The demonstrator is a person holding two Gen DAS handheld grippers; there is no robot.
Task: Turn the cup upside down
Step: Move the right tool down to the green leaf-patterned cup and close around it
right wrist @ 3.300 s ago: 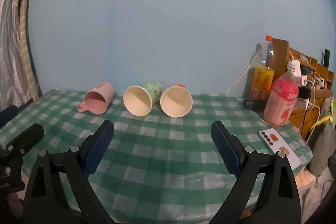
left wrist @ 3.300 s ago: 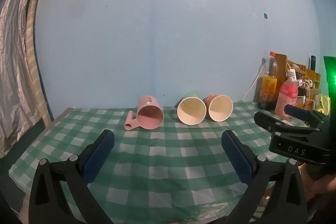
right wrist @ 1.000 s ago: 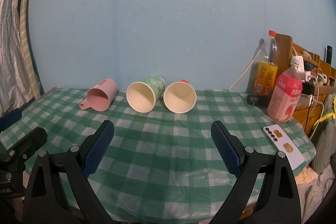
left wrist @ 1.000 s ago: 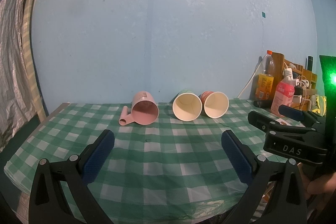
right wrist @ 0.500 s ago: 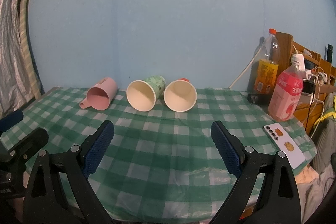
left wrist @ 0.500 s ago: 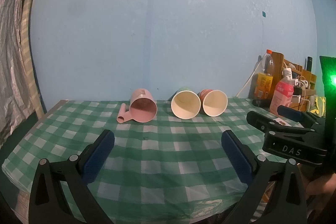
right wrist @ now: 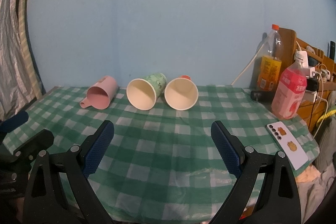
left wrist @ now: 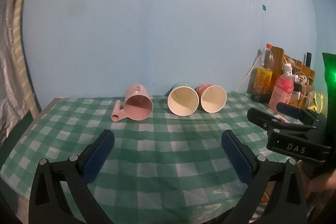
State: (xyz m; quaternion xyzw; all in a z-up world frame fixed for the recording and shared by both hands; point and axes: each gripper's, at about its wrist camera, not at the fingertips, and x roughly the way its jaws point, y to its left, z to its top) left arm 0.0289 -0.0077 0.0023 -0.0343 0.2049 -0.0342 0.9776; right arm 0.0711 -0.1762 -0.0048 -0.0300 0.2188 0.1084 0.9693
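Observation:
Three cups lie on their sides at the back of the green checked table [left wrist: 159, 140], mouths toward me: a pink handled mug [left wrist: 137, 105] [right wrist: 100, 96] on the left, a green paper cup [left wrist: 183, 100] [right wrist: 145, 93] in the middle, a red paper cup [left wrist: 213, 101] [right wrist: 181, 93] on the right. My left gripper [left wrist: 168, 146] is open and empty above the near table edge. My right gripper [right wrist: 162, 144] is open and empty, also short of the cups. The right gripper also shows at the right of the left wrist view [left wrist: 281, 123].
A pink bottle [right wrist: 288, 93] and an orange drink bottle [right wrist: 269, 64] stand at the table's right end by a wooden shelf [right wrist: 310, 60] with cables. A white phone [right wrist: 286, 144] lies near the right front edge. A blue wall is behind; a curtain [right wrist: 12, 56] hangs left.
Both grippers have drawn back and risen slightly over the last seconds, then edged a little closer to the cups. The cups have not moved. Jaws stay open.

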